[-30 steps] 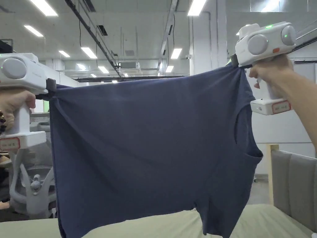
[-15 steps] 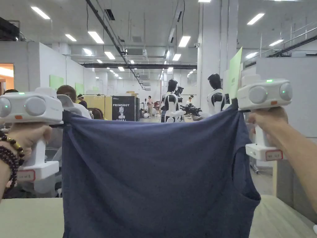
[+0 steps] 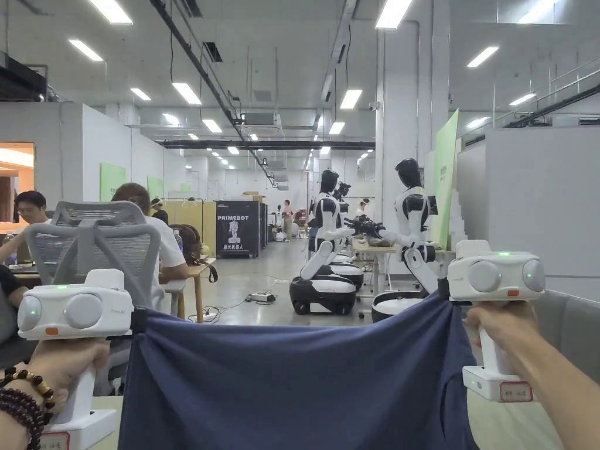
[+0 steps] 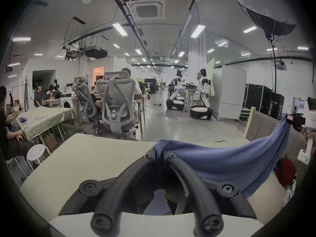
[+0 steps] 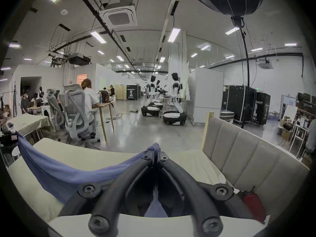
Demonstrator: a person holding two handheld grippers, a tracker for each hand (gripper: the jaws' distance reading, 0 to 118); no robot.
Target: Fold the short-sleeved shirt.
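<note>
Above pale green table (image 3: 515,425), dark blue cotton shirt (image 3: 293,387) stretches sideways, left gripper (image 4: 159,155) and right gripper (image 5: 156,152) each clamped on one top corner.

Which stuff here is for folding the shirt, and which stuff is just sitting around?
For the job:
blue shirt
left gripper, clamped on it
right gripper, clamped on it
table

Just around:
office chair
red bag
white stool
</note>
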